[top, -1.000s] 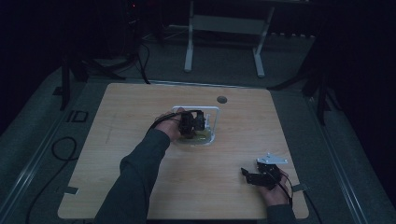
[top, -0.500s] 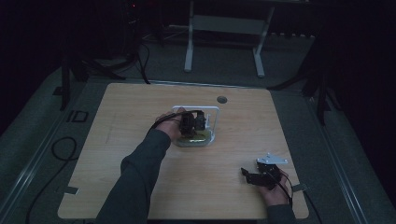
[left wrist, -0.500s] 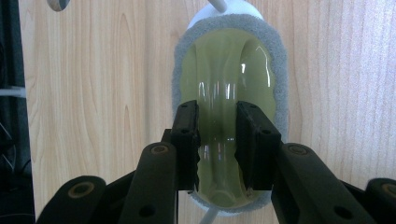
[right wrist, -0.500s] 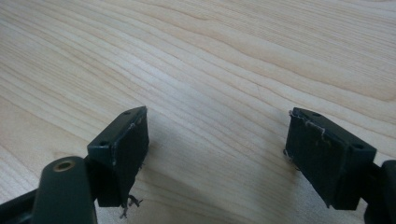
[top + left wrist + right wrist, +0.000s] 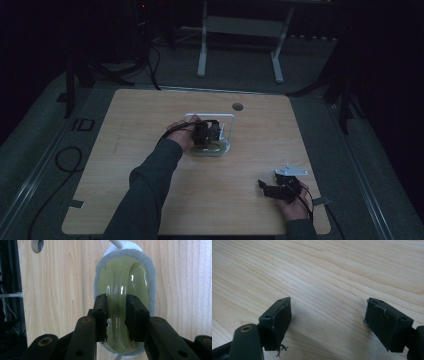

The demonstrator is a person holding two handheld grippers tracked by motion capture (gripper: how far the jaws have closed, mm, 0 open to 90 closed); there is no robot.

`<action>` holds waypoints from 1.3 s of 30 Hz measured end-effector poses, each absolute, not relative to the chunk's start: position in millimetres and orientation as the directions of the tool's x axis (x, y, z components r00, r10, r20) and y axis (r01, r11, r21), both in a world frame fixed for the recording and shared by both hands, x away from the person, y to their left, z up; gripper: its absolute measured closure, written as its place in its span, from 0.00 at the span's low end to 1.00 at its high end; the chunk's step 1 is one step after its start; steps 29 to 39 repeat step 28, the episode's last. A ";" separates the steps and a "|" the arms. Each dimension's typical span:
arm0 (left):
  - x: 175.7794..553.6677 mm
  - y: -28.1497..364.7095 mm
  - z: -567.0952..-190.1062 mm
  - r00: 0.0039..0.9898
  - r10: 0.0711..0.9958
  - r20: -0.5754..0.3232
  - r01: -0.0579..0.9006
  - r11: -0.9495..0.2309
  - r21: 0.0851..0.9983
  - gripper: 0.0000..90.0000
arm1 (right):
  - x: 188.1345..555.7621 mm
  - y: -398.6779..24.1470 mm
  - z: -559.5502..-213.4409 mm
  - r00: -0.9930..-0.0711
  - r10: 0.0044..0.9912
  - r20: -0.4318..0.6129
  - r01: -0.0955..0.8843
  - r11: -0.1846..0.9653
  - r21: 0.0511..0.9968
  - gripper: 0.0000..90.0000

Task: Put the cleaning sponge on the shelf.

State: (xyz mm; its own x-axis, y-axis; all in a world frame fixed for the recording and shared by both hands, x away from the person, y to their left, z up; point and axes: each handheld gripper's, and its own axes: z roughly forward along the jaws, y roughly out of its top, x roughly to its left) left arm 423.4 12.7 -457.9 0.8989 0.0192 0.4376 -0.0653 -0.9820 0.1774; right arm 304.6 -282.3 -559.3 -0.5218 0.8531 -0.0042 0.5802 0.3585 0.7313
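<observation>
1. Clear glass cup [image 5: 117, 322], lying on its side, glossy, sits low-centre in the left gripper view between the left gripper [image 5: 116, 315]'s jaws, which have just been opening.
2. Beneath it: yellow-green, grey-edged oval sponge [image 5: 125, 272].
3. Right gripper [image 5: 328, 317]: wide open, empty, over the wooden table [image 5: 337, 270].

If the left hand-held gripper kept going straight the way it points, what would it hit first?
Probably the clear yellowish dish straight ahead: the left hand-held gripper has its jaws, just opening, astride a glassy ridge of it. Whether the pads touch is unclear.
</observation>
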 end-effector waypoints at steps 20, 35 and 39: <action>413.5 20.7 -442.0 0.912 0.089 0.401 -0.031 -0.958 0.284 0.59 | 304.5 -282.3 -559.3 -0.522 0.853 -0.004 0.580 0.358 0.731 0.23; 402.8 41.8 -428.9 0.912 0.151 0.382 -0.003 -0.927 0.374 0.61 | 304.5 -282.3 -559.3 -0.522 0.853 -0.004 0.580 0.358 0.731 0.23; 402.8 41.8 -428.9 0.912 0.151 0.382 -0.003 -0.927 0.374 0.61 | 304.5 -282.3 -559.3 -0.522 0.853 -0.004 0.580 0.358 0.731 0.23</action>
